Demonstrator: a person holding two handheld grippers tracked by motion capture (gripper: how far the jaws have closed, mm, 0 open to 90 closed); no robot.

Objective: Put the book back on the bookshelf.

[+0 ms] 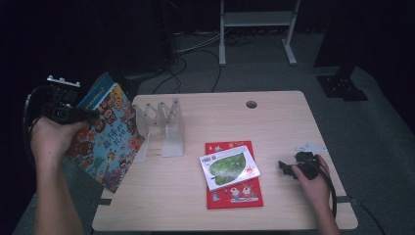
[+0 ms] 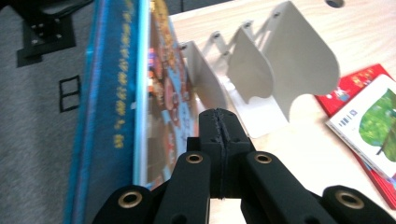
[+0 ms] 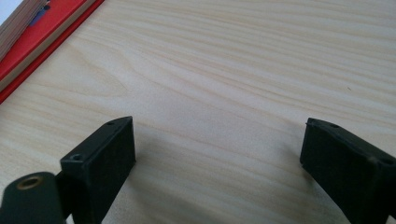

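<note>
A colourful picture book [image 1: 110,134] with a blue spine hangs tilted over the table's left edge, beside a white folding book rack [image 1: 164,125]. My left gripper [image 1: 93,115] is off the table's left side with its tips against the book. In the left gripper view its jaws [image 2: 219,126] are pressed together with nothing visible between them, and the book [image 2: 121,107] stands edge-on just to their left, with the rack [image 2: 280,60] beyond. A red book [image 1: 235,193] lies flat with a white leaf-cover book [image 1: 229,168] on top. My right gripper [image 1: 286,166] rests on the table, open and empty [image 3: 217,144].
The wooden table [image 1: 274,122] has a cable hole [image 1: 251,104] at the back and a small white piece [image 1: 309,147] near its right edge. Behind it are floor cables [image 1: 195,49], a metal frame [image 1: 257,19] and a black stand base [image 1: 342,85]. The red book's corner [image 3: 37,32] lies ahead-left of the right jaws.
</note>
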